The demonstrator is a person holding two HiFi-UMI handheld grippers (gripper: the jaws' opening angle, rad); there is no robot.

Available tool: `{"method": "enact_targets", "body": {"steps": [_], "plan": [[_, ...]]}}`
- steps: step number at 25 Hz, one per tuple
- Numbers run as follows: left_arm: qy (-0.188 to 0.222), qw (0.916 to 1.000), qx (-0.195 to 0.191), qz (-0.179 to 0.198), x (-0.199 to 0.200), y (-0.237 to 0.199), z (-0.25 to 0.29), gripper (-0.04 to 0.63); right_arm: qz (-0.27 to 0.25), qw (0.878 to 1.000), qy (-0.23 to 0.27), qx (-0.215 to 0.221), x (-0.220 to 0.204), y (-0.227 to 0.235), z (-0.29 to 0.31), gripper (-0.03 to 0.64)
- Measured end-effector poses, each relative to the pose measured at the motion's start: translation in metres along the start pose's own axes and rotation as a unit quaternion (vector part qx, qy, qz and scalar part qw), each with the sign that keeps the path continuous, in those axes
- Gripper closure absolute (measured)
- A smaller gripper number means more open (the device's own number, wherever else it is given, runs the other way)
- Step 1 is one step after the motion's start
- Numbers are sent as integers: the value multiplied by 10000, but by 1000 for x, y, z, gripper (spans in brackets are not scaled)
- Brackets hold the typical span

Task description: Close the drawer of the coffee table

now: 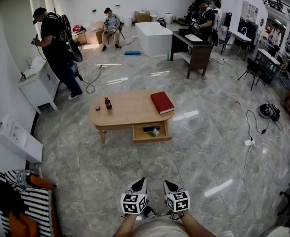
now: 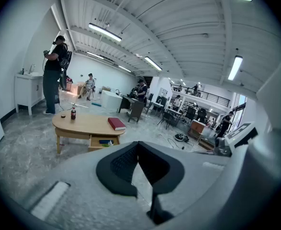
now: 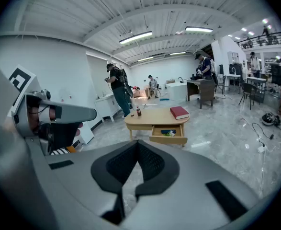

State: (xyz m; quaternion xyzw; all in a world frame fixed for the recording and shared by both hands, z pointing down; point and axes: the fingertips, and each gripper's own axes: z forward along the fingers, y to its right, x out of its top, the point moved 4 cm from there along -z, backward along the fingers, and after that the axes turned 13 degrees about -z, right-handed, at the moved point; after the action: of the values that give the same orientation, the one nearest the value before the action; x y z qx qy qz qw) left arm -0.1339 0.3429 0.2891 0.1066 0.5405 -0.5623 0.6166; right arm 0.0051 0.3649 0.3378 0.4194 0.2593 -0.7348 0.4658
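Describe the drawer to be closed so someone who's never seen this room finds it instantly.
In the middle of the grey marble floor stands an oval wooden coffee table carrying a red book and a dark bottle. The drawer sits under the book end, on the side facing the head camera. It alone is pulled out, small blue and green items showing inside.

The coffee table (image 1: 131, 111) carries 1 red book (image 1: 162, 102) and 1 dark bottle (image 1: 107, 103).
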Motion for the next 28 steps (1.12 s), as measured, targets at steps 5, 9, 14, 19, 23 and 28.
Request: {"method": "enact_targets", "body": {"steps": [5, 9, 14, 19, 23, 28], "plan": [[-65, 9999, -108, -108, -1, 0, 5, 586, -95, 9999, -61, 59, 1, 0, 3, 601], [-117, 9999, -65, -96, -5, -5, 0, 586, -218, 9995, -13, 249, 7, -12, 5, 601], [-24, 9994, 22, -334, -6, -11, -10, 586, -174, 9984, 176, 508, 14, -25, -4, 601], [-129, 9988, -44, -465, -17, -6, -1, 586, -12, 9985, 238, 492, 8, -15, -11, 601], [-35, 9996, -105, -275, -18, -6, 3, 586, 94, 9980, 305, 539, 7, -12, 2, 601], [491, 9982, 174, -310, 21, -41, 3, 586, 154, 9972, 314, 664, 25, -10, 45, 601]]}}
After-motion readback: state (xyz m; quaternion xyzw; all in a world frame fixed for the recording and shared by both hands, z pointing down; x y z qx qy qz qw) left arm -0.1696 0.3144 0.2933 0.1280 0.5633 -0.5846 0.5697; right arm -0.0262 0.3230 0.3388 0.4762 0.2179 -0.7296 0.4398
